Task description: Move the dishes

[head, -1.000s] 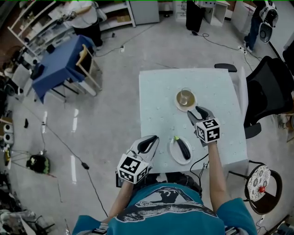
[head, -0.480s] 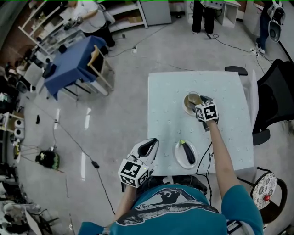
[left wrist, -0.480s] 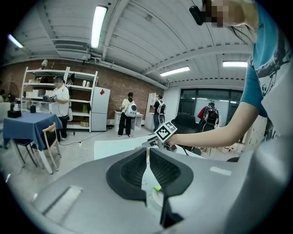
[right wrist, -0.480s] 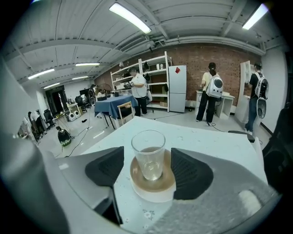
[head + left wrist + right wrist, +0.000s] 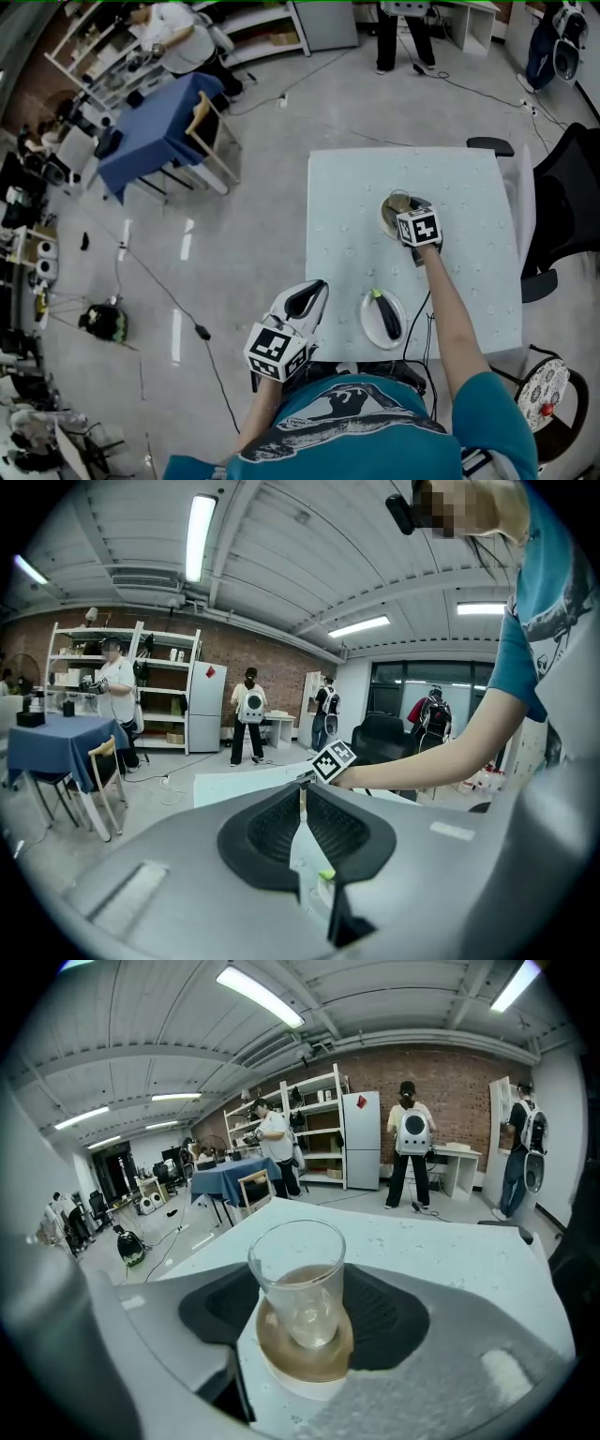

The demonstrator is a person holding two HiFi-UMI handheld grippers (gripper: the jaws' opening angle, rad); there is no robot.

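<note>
Presently, right gripper (image 5: 404, 207), the nearer tool: jaws apart, just now closing, straddle the upright glass (image 5: 296, 1269) on its saucer (image 5: 305, 1365), dead ahead, unclamped.

A glass (image 5: 296, 1279) stood on a saucer (image 5: 323, 1354) toward the table's (image 5: 347, 216) far side. Nearer the person, by the front edge, lay a plate (image 5: 369, 328) with an eggplant (image 5: 388, 317) on it.
</note>
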